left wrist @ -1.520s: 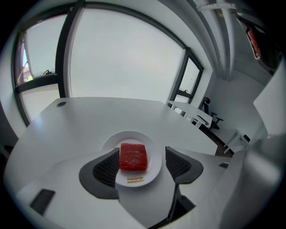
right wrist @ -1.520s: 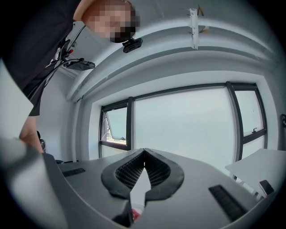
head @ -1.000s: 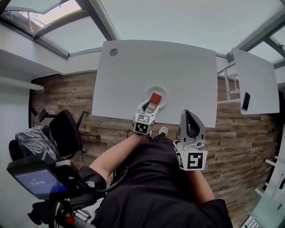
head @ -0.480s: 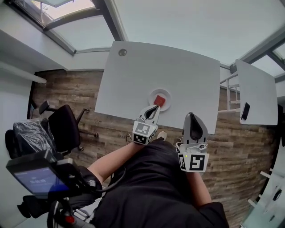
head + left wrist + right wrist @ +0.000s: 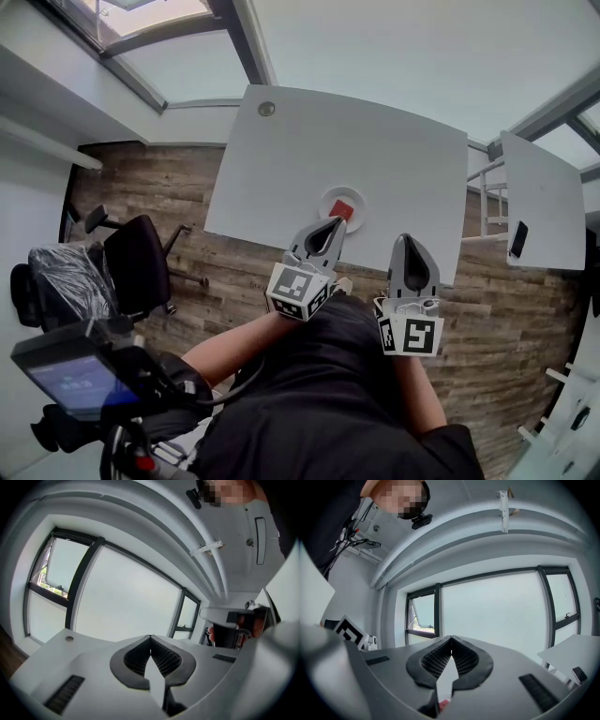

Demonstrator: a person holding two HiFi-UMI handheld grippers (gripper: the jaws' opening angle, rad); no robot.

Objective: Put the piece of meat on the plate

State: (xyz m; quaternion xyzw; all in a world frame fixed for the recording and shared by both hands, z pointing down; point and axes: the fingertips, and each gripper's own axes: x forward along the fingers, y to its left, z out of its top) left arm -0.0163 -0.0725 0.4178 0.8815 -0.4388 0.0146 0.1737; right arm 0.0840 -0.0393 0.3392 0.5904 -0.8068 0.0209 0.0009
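Observation:
A red piece of meat (image 5: 342,210) lies on a small round white plate (image 5: 357,200) near the front edge of the white table (image 5: 319,150). My left gripper (image 5: 335,223) hovers just in front of the plate, raised above it, its jaws shut with nothing between them. In the left gripper view the left gripper (image 5: 150,637) points out over the table top toward the windows. My right gripper (image 5: 407,242) is held level at the table's front edge, to the right of the plate, shut and empty. The right gripper view shows the right gripper (image 5: 451,639) with its pads together.
A second white table (image 5: 544,197) stands at the right with a dark phone (image 5: 518,239) on its edge. A black office chair (image 5: 136,272) stands left of the table over the wooden floor. A screen on a tripod (image 5: 80,380) is at the lower left.
The left gripper held the meat over the plate with wider jaws. The meat now lies on the plate, and the left gripper has shut, risen and drawn back. The right gripper kept still.

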